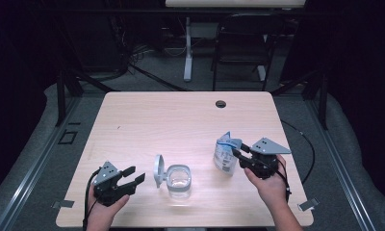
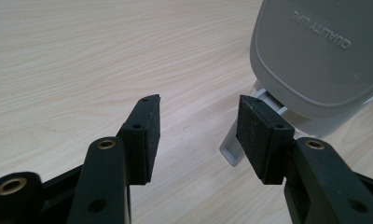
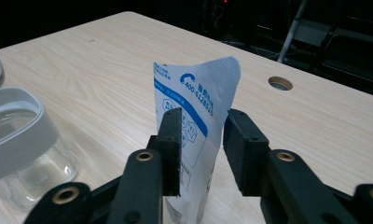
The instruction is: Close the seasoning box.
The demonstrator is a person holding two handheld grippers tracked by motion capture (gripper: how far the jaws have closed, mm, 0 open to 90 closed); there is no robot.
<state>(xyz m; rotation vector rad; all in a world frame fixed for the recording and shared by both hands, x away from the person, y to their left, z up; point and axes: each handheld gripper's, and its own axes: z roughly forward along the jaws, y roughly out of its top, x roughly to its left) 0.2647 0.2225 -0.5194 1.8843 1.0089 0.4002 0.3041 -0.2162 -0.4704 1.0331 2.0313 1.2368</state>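
Right gripper (image 3: 201,149) up close has its jaws around the white-and-blue printed plastic pouch (image 3: 196,100) standing right of centre on the pale wooden table (image 1: 147,120), not quite clamped. Clear glass jar (image 1: 178,182) sits flipped open, empty-looking. Left gripper (image 2: 198,135) idles wide, holding nothing. Pouring's all left.

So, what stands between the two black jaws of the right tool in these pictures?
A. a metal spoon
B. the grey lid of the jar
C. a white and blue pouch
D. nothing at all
C. In the right gripper view the white and blue pouch stands upright between the jaws of the right tool; the jar with its open lid stands apart, to the side.
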